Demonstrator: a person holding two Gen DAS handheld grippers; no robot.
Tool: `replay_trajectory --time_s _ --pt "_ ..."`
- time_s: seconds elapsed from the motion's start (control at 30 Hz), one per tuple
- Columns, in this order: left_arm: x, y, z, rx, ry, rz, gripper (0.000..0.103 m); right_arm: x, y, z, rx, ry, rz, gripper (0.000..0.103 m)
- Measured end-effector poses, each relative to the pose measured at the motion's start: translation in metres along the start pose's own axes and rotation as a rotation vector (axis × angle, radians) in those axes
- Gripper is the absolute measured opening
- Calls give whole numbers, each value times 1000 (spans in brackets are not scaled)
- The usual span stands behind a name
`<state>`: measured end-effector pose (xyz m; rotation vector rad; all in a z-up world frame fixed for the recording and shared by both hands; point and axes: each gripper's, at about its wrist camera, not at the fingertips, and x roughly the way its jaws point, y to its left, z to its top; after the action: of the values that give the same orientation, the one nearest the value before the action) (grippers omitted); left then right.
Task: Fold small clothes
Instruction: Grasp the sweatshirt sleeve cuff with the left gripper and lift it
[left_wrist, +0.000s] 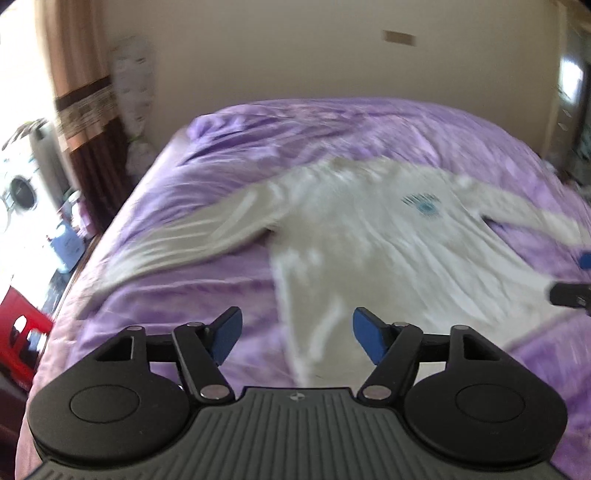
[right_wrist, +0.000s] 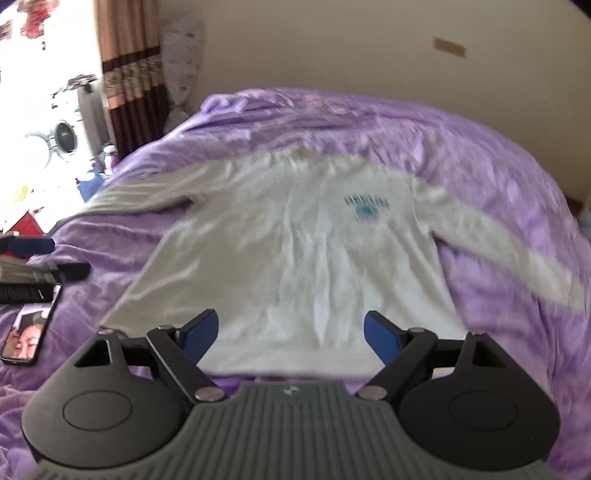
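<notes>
A white long-sleeved shirt lies spread flat, front side up, on a bed covered with a purple blanket, its hem toward the cameras and its collar toward the far wall. Both sleeves extend outward to the sides; in the left wrist view the sleeve on the picture's left angles down across the blanket toward the bed edge. A blue-green chest print sits on the upper part of the shirt; it consists of a row of dark characters above a teal block, but motion blur makes the writing unreadable in both views. The left claw is held above the hem area near the shirt's lower corner, jaws set well apart, with nothing between the blue pads and no contact with the fabric. The right claw is positioned above the middle of the hem, jaws likewise set wide apart and empty; the hem edge shows between and just below its fingers. A small logo mark is visible on the ribbed grey housing of each claw, too small to identify. In the right wrist view a phone lies face up on the blanket at the picture's left, screen lit, beside the shirt's lower corner and not touching it. A washing machine stands beyond the bed near a brown curtain.
</notes>
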<state>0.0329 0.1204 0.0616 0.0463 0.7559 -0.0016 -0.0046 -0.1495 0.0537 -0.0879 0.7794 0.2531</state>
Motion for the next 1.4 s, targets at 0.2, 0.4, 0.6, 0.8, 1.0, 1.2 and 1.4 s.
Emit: replay_trajectory --time_s 0.2,0.4,0.6,0.8,1.0,1.2,1.4 --pt "9 122 29 -248 8 24 80 8 -2 53 -64 -39 24 82" --pt "37 249 10 -617 -12 -27 83 64 -4 96 -40 -43 43 65" --pt "99 330 -48 -1018 -22 -166 83 144 2 121 41 -3 37 43" --pt "167 365 -87 -1185 15 -182 83 214 18 132 73 50 27 43" --pt "199 390 -105 -1294 -18 -197 71 262 27 144 90 75 7 44" --pt "198 389 -93 -1251 -80 -125 8 302 39 150 36 99 -32 39" --pt "154 351 -29 -930 -195 10 6 314 47 151 -75 46 -46 36"
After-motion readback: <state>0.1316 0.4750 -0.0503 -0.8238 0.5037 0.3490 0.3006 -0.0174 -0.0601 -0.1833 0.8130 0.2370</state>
